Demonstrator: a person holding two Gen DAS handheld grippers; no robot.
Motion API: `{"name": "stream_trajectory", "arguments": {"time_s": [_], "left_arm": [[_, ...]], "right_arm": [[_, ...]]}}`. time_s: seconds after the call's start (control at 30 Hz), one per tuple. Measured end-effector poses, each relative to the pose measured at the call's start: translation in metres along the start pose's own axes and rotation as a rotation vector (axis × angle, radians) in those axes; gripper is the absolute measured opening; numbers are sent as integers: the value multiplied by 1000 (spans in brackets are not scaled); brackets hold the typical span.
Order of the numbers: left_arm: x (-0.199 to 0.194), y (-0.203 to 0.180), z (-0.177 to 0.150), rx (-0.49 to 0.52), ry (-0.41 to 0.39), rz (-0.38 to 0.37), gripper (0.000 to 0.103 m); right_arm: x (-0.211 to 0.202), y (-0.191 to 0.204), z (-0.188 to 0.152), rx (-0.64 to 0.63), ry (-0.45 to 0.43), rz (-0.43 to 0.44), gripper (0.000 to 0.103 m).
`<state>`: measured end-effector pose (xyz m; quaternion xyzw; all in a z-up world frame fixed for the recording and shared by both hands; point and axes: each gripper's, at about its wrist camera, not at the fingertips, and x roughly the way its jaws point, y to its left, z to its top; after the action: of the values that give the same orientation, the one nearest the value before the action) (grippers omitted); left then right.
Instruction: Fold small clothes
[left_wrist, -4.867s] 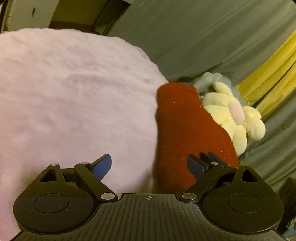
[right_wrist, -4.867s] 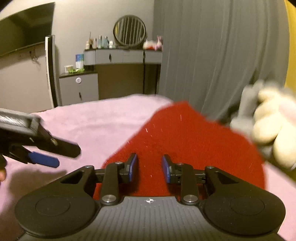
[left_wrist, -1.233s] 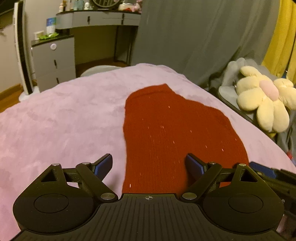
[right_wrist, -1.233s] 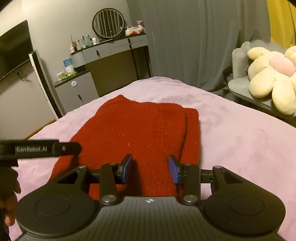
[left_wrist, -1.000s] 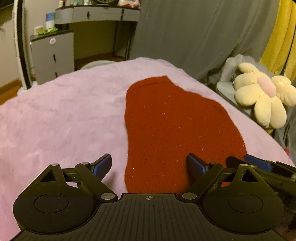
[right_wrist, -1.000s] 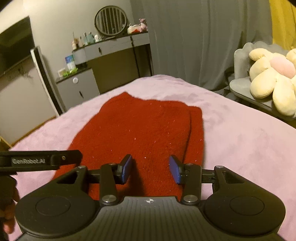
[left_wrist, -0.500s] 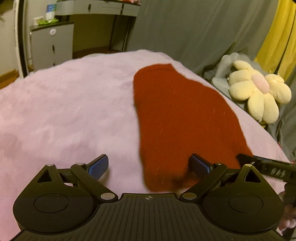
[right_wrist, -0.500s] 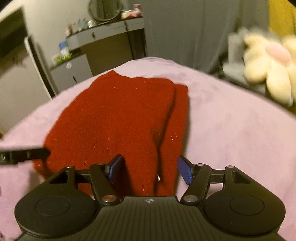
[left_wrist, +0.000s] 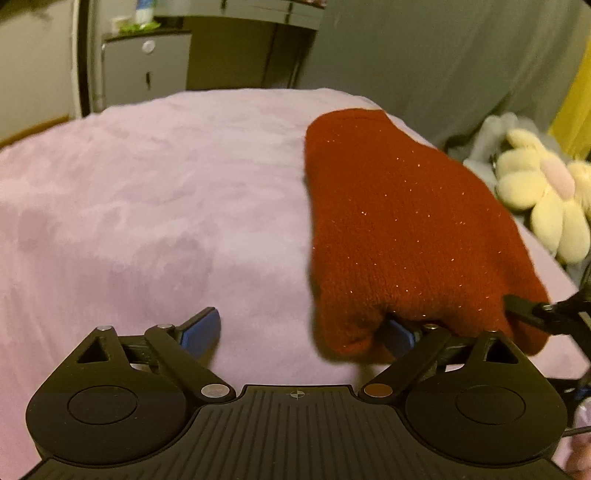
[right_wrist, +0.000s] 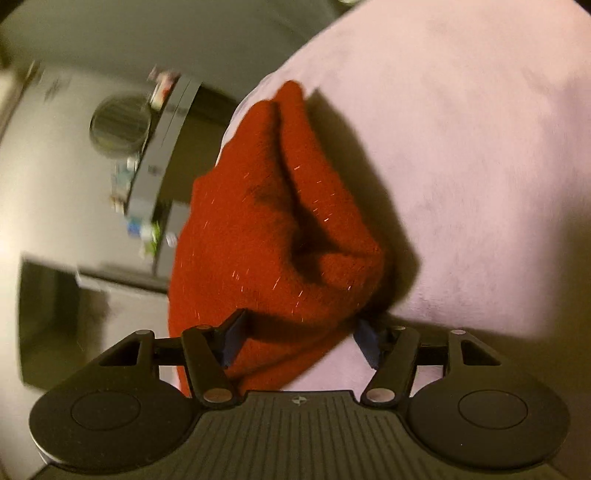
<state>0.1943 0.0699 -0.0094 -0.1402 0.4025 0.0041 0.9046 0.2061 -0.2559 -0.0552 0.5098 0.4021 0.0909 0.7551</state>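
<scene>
- Only the left wrist view takes in the flower plush (left_wrist: 546, 199) and grey curtain (left_wrist: 443, 55) past the pink blanket (left_wrist: 147, 192); the right wrist view is tipped sideways and shows a round mirror (right_wrist: 120, 125).
- The red knit garment (left_wrist: 399, 229) lies on the blanket's right side. The left gripper (left_wrist: 301, 330) stands wide open, its right pad tucked under the near hem.
- The right gripper (right_wrist: 299, 338) is closing around the bunched near edge; whether both pads press is unclear.
- Motion blur smears the dresser (right_wrist: 162, 144).
</scene>
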Motion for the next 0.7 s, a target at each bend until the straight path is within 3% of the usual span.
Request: {"name": "stream_trajectory", "arguments": {"time_s": [0.1, 0.3, 0.4, 0.5, 0.57, 0.7], "left_arm": [[1, 0, 0, -9, -10, 0, 94], [5, 7, -2, -4, -48, 66, 95], [3, 7, -3, 17, -46, 67, 95], [11, 8, -9, 67, -38, 85, 97], [10, 14, -10, 60, -33, 64, 97], [-4, 33, -6, 0, 22, 5, 96]], "right_arm": [[8, -10, -1, 104, -19, 60, 42], [-3, -5, -11, 43, -107, 119, 22], [-3, 1, -7, -51, -126, 31, 20], [0, 19, -7, -276, -153, -139, 20], [4, 26, -7, -400, -151, -201, 22], [-12, 39, -5, -531, -131, -254, 49]]}}
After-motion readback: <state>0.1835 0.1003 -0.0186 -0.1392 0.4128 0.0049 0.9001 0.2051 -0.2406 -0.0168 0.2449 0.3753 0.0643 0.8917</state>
